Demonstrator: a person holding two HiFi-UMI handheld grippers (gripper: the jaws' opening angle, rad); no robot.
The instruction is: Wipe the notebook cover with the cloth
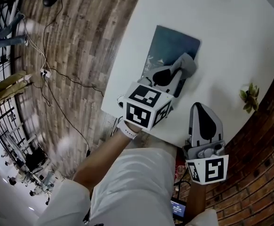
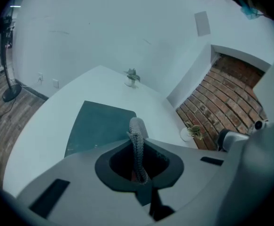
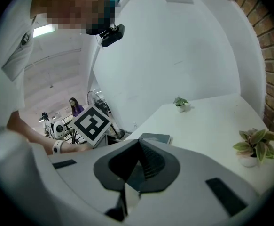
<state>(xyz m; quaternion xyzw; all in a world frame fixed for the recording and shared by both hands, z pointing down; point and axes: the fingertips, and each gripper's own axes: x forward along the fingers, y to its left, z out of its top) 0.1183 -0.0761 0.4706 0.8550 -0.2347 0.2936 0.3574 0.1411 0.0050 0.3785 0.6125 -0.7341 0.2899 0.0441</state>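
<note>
Cloth (image 2: 137,138) pinched in left gripper (image 1: 180,71) jaws over notebook (image 2: 98,125); right gripper (image 3: 140,145) jaws together, empty.

The left gripper (image 1: 178,71) reaches over the near end of the notebook (image 1: 172,46), its jaws pressed together on a fold of the cloth (image 2: 137,138). Its bare forearm (image 1: 104,157) runs back from the notebook's near edge, with a white band (image 1: 129,131) at the wrist. The right gripper (image 1: 201,112) hangs to the notebook's right, nearer the person, its jaws seemingly together with nothing between them.
</note>
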